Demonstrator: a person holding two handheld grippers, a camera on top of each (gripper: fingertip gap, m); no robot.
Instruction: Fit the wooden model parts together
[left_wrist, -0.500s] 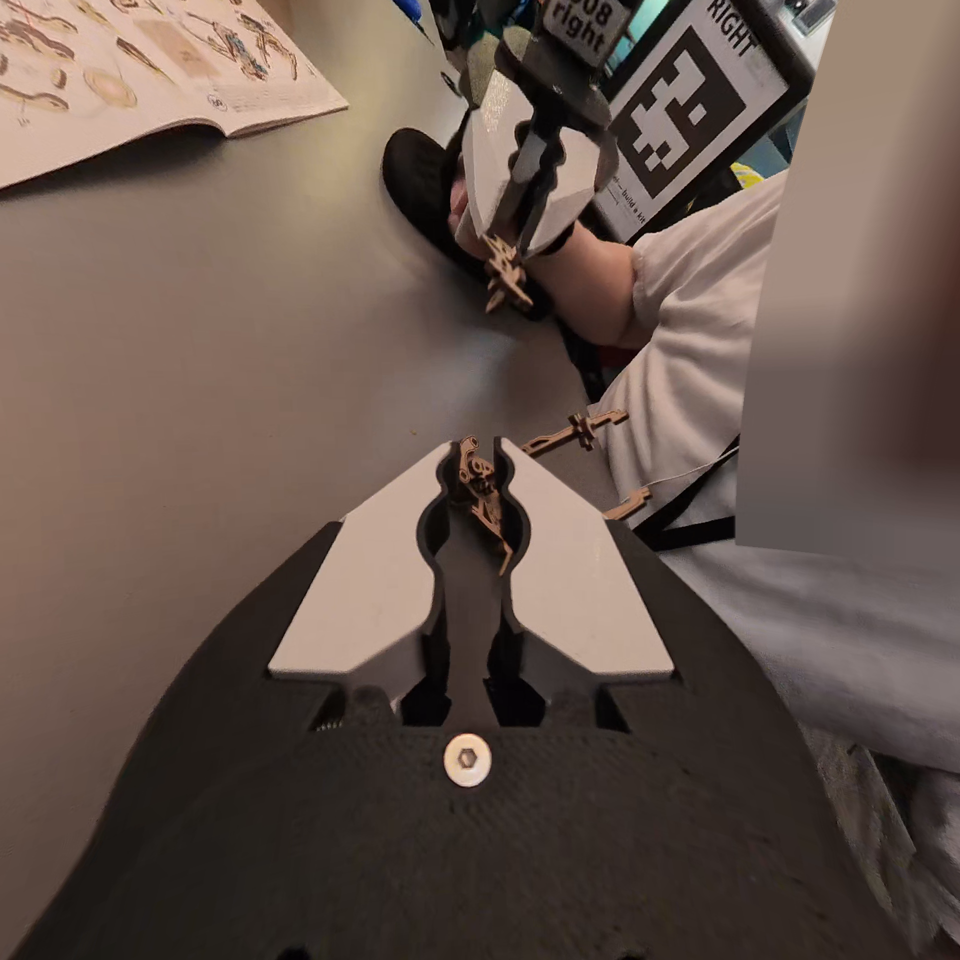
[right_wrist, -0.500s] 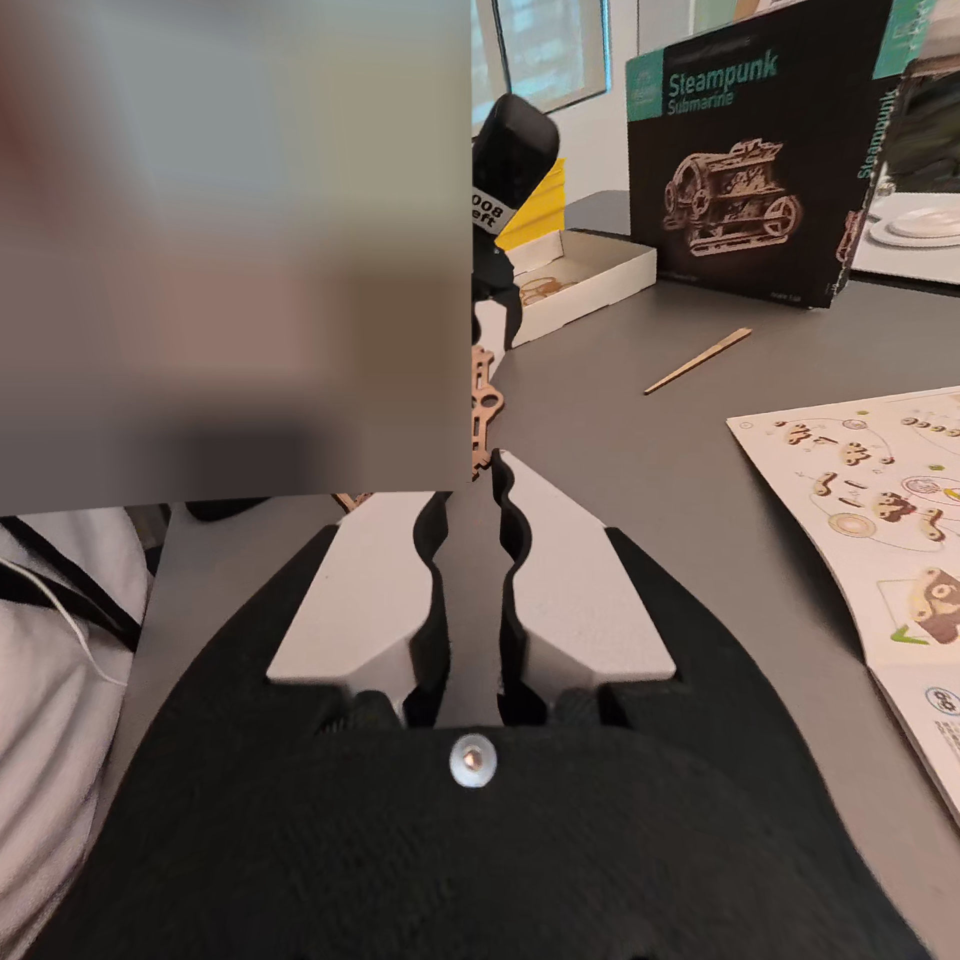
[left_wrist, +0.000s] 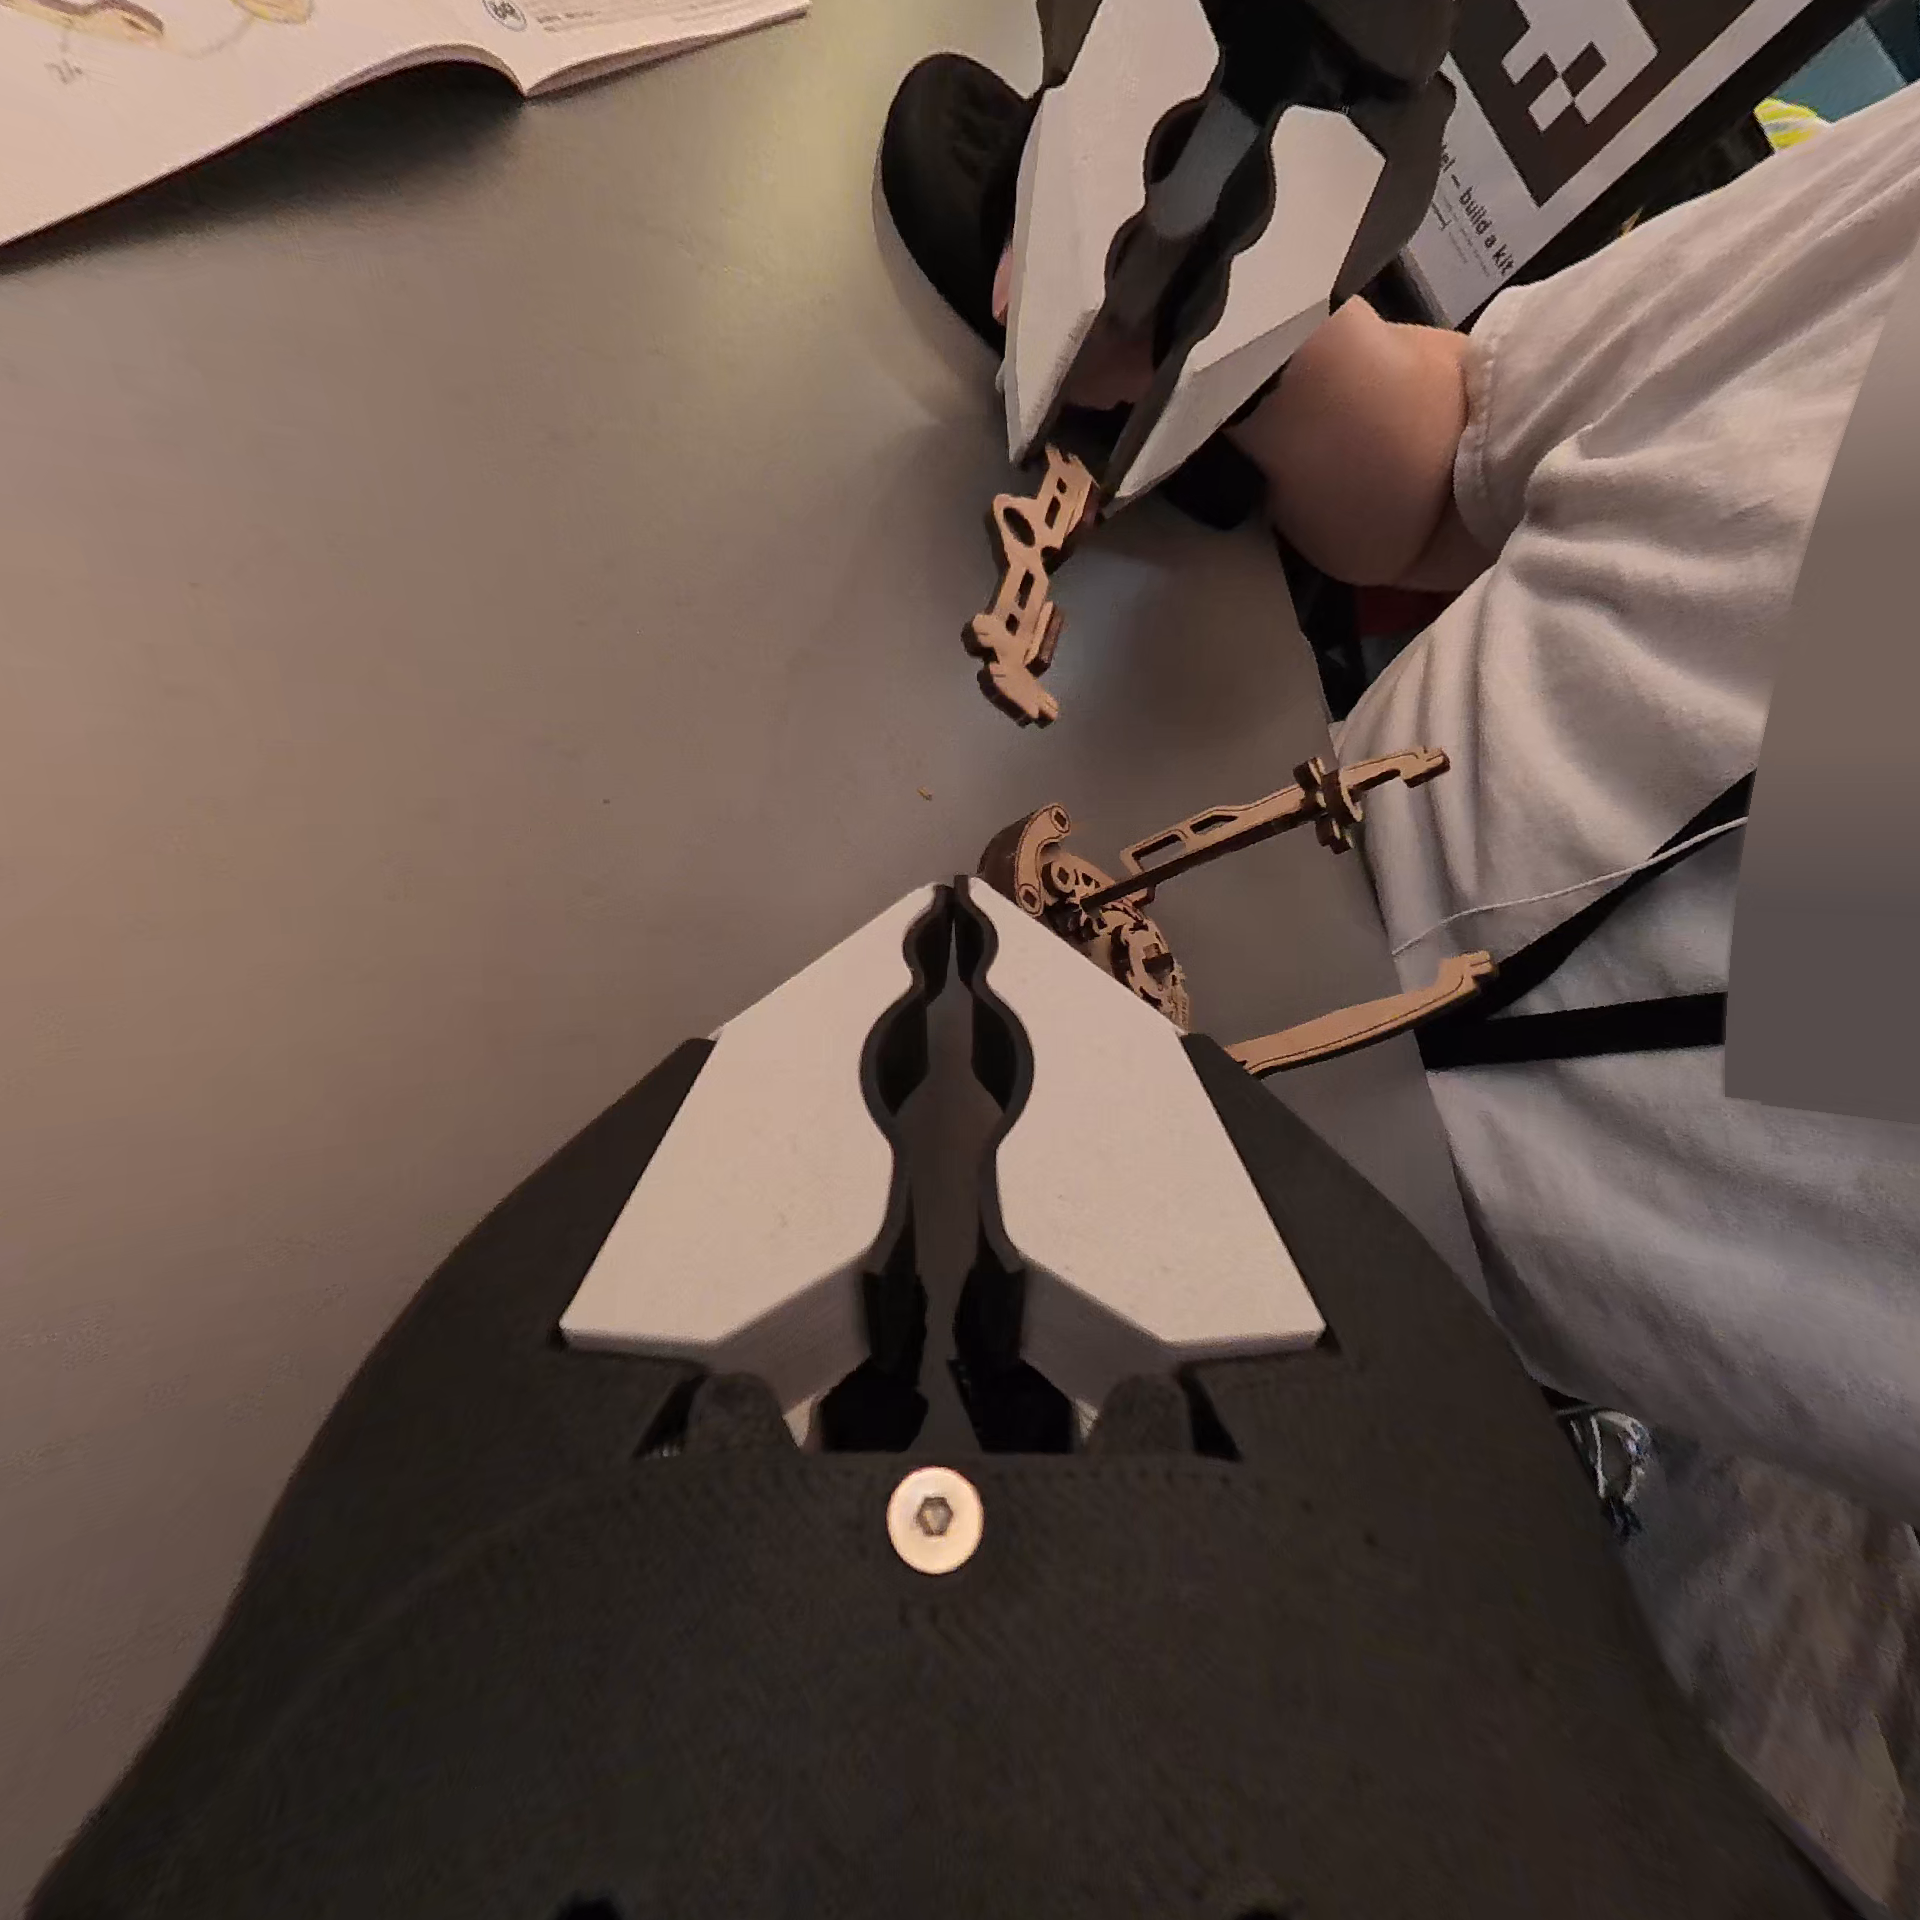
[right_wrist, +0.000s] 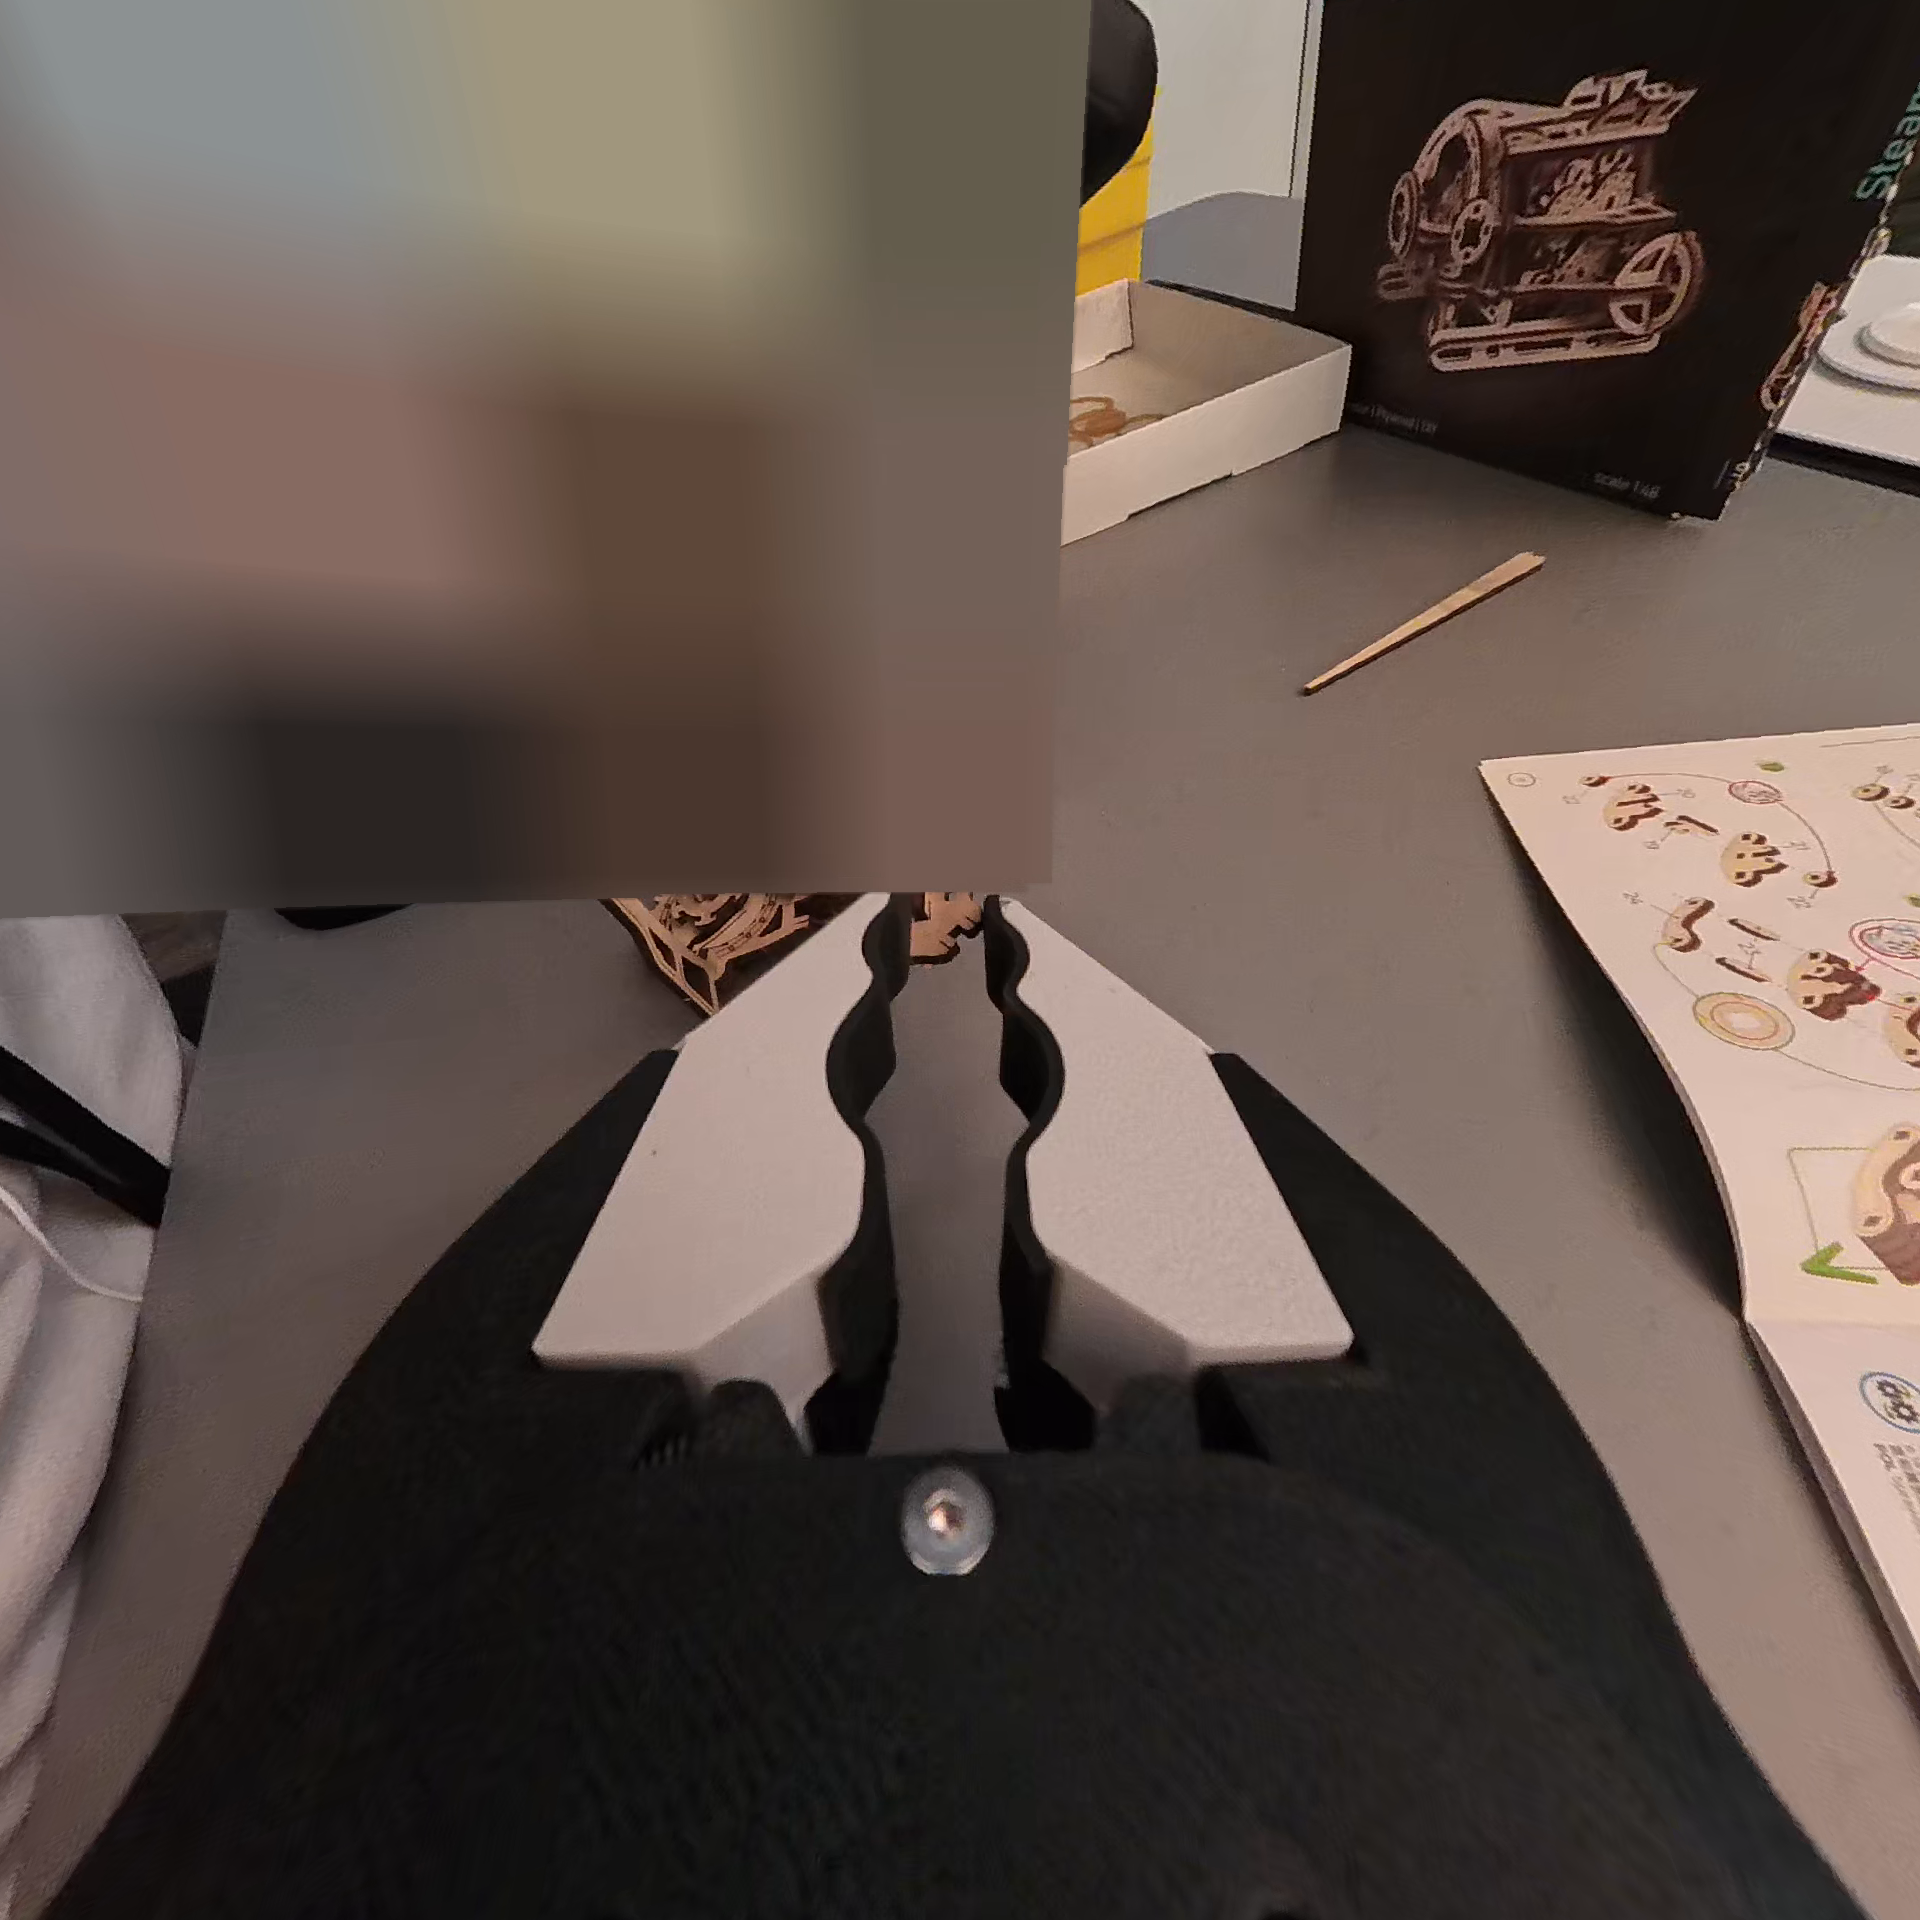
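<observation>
Two grips: right gripper (left_wrist: 1081, 483) pinches slotted strip (left_wrist: 1023, 592), long axis aimed at geared assembly (left_wrist: 1112, 925) near table edge (left_wrist: 1340, 831); left gripper (left_wrist: 954, 891) clenched, seemingly clamping it.

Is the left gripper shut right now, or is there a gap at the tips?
Shut. In the left wrist view the left gripper has its jaws meeting at the tips, nothing visible between them; the geared wooden assembly sits beside them.

Just right of the left gripper (left_wrist: 954, 891) tips sits the geared wooden assembly (left_wrist: 1117, 925), its two arms reaching right toward the table (left_wrist: 416, 623) edge. Ahead and slightly right, the right gripper (left_wrist: 1081, 473) holds a slotted wooden part (left_wrist: 1023, 582) above the table. The instruction booklet (left_wrist: 312, 62) lies far ahead-left.

From the right gripper (right_wrist: 940, 914), the booklet (right_wrist: 1714, 935) lies to the right, a wooden stick (right_wrist: 1423, 623) ahead-right, an open tray (right_wrist: 1195, 416) and the kit box (right_wrist: 1558, 260) beyond.
</observation>
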